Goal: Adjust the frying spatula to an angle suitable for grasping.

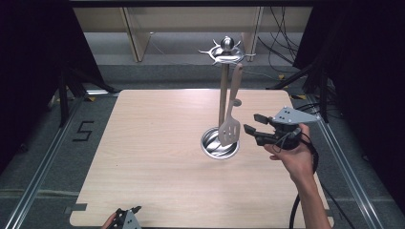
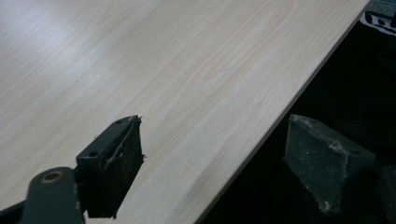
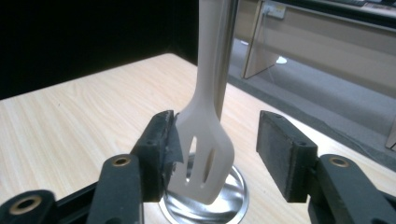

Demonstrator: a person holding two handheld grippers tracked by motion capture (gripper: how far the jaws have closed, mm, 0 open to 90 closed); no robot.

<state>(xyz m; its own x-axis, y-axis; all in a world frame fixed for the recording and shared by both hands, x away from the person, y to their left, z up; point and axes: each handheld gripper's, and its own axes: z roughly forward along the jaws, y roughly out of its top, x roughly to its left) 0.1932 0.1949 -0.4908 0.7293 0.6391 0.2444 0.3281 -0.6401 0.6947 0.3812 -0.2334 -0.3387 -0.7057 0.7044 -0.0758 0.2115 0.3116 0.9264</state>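
Nearest the camera is the left gripper (image 1: 128, 218), poking in at the near edge of the wooden table (image 1: 153, 157). In the left gripper view its jaws sit spread wide with nothing between them, one over the tabletop and one hanging past the edge. It looks parked, not part of the action.

Going by size: the table is the big pale slab, mostly bare. Then there's the metal utensil stand (image 1: 223, 90), right of centre toward the far side, a round shiny base, a tall upright pole and a ring of hooks with a ball on top. Hanging from one of those hooks is the white slotted spatula (image 1: 230, 125), blade dangling just above the base.

The right gripper (image 1: 251, 123) sits just right of the spatula, pointing left at it. In the right gripper view (image 3: 212, 154) the jaws are apart and the spatula blade (image 3: 205, 158) hangs between and a bit beyond them, close to the left pad; I can't tell if it touches. No pinch on it either way.

My read: the spatula is already up on its hook, so the hanging looks done. What's left is probably just backing the right hand away without bumping the blade and setting it swinging.
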